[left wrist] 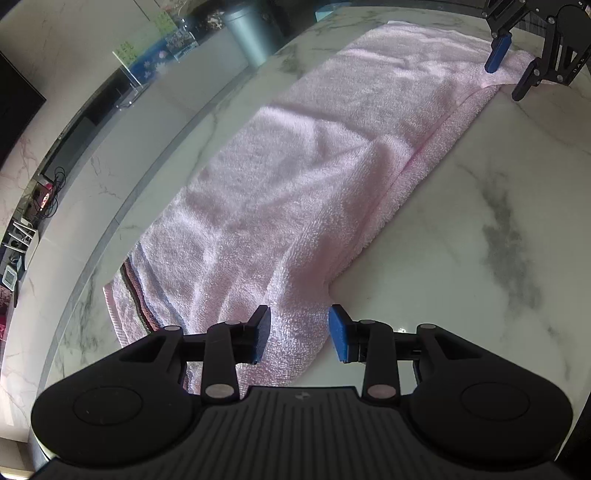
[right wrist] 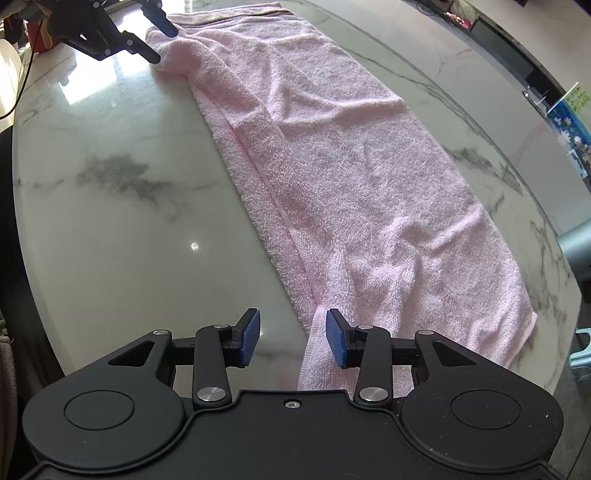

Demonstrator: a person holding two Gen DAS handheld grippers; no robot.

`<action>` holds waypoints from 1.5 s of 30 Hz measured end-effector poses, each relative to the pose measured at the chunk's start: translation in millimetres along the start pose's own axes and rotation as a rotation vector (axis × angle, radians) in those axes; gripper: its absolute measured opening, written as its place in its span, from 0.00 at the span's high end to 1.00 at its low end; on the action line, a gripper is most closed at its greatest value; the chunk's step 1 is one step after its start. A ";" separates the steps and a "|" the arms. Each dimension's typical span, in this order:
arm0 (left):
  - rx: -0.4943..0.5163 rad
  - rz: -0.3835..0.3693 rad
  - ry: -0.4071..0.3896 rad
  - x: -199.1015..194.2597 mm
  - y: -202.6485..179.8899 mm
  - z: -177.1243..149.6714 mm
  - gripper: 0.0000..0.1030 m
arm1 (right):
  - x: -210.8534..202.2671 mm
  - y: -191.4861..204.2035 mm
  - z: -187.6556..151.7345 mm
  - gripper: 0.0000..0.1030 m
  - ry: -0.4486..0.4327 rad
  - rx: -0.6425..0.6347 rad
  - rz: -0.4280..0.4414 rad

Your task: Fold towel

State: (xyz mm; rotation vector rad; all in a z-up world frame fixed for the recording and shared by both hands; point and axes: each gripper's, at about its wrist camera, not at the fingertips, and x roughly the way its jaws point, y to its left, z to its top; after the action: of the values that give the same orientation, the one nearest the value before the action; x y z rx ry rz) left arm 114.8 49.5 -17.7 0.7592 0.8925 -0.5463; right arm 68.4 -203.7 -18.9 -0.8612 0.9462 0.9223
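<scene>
The towel (left wrist: 295,177), pink and folded lengthwise, is lying stretched along the marble table (left wrist: 480,229), with one long edge showing as a doubled seam. A striped band is showing at its left end, near the table rim. The left gripper (left wrist: 299,334) is hovering over that end's near corner; its jaws are standing wide, with cloth lying between the blue pads (left wrist: 338,338) but not pinched. The right gripper (right wrist: 293,332) is sitting at the opposite end, jaws likewise wide, with the towel corner lying beside the right pad and not clamped. Each gripper is appearing in the other's view at the far end of the towel, parted fingers poised at the cloth. A grey bin (left wrist: 251,33) is standing beyond the table
</scene>
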 end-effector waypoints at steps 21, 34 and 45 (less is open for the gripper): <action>-0.165 0.011 0.033 9.8 8.3 -1.3 0.95 | -2.6 -5.7 -23.4 0.94 0.021 0.058 0.001; -0.194 0.046 0.036 -4.9 8.9 -5.9 0.96 | 5.9 -19.0 -31.3 0.60 -0.022 0.151 -0.018; -0.217 0.058 0.026 -27.5 7.5 -17.4 0.96 | -15.4 -13.3 -37.8 0.97 -0.031 0.154 0.040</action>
State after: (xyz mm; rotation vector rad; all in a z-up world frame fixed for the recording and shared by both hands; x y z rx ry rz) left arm 97.2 70.8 1.1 0.5943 0.9341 -0.3816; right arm 65.5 -246.4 -14.9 -0.6982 0.9974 0.8825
